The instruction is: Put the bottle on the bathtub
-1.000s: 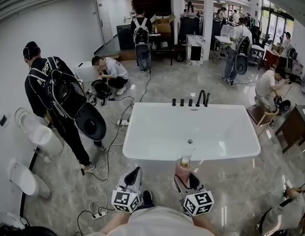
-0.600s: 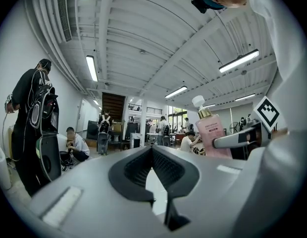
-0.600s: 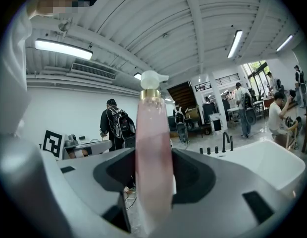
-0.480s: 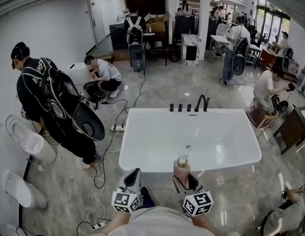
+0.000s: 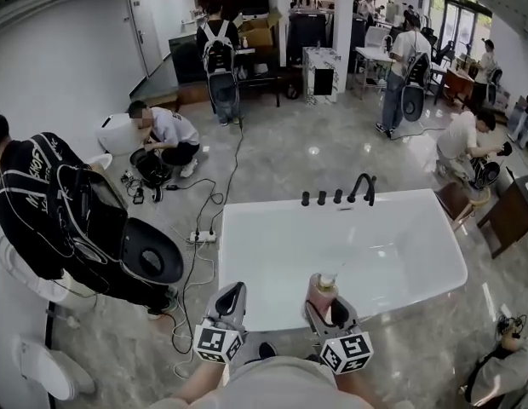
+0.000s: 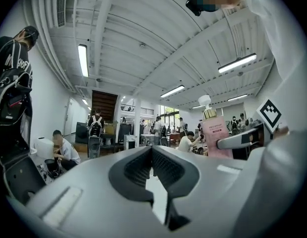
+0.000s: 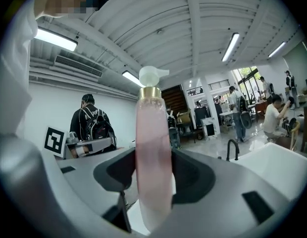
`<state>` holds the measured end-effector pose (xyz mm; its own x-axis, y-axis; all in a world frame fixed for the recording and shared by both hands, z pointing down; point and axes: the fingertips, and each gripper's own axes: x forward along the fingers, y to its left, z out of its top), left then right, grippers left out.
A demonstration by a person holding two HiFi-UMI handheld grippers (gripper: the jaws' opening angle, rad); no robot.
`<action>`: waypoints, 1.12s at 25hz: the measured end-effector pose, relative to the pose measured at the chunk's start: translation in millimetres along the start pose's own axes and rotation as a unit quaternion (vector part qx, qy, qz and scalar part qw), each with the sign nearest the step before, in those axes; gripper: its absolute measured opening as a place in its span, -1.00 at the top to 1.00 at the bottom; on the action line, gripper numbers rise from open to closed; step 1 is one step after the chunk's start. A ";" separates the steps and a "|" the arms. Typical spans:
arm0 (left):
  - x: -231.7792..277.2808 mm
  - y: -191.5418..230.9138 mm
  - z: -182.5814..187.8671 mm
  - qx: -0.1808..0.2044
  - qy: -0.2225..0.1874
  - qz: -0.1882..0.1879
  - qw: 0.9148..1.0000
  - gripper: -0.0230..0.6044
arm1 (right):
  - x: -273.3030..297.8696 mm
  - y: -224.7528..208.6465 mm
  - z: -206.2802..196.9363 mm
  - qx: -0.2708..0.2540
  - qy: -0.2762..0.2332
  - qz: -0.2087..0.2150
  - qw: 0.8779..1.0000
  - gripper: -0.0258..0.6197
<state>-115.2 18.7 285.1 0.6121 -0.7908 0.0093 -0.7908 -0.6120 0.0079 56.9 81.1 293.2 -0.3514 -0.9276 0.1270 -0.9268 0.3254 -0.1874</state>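
A pink pump bottle point(image 5: 320, 293) with a gold collar and white pump stands upright in my right gripper point(image 5: 325, 307), which is shut on it, over the near rim of the white bathtub point(image 5: 272, 313). The right gripper view has the bottle point(image 7: 153, 157) squeezed between both jaws of the right gripper point(image 7: 152, 180). My left gripper point(image 5: 229, 301) hangs to the bottle's left near the tub's front edge; its jaws meet with nothing between them in the left gripper view point(image 6: 152, 165), where the bottle point(image 6: 215, 133) shows at right.
A black faucet point(image 5: 364, 187) and knobs sit on the tub's far rim. A person in black with a backpack point(image 5: 68, 220) stands close at left. A power strip and cables point(image 5: 200, 237) lie on the floor. Toilets point(image 5: 43, 369) line the left wall. Several people work farther back.
I have come closer to the tub; its near rim now lies right beneath the grippers. The bottle stays upright in the right gripper. The person in black has shifted left and nearer.
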 end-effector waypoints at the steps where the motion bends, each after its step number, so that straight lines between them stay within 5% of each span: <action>1: 8.3 10.3 1.9 0.004 0.000 -0.003 1.000 0.90 | 11.6 0.6 2.2 0.001 0.000 -0.001 1.000 0.23; 10: 45.3 74.6 -2.6 -0.025 0.011 0.016 1.000 0.90 | 84.2 5.8 14.8 -0.005 0.023 0.010 1.000 0.23; 28: 83.2 88.2 -39.9 -0.042 0.050 0.042 0.997 0.90 | 131.3 -36.8 -9.9 0.003 0.061 0.026 0.998 0.23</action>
<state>-134.0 -100.6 326.5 0.5434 -0.8318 0.1134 -0.8394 -0.5366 0.0868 43.5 -50.8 326.5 -0.4122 -0.8802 0.2353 -0.9065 0.3703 -0.2028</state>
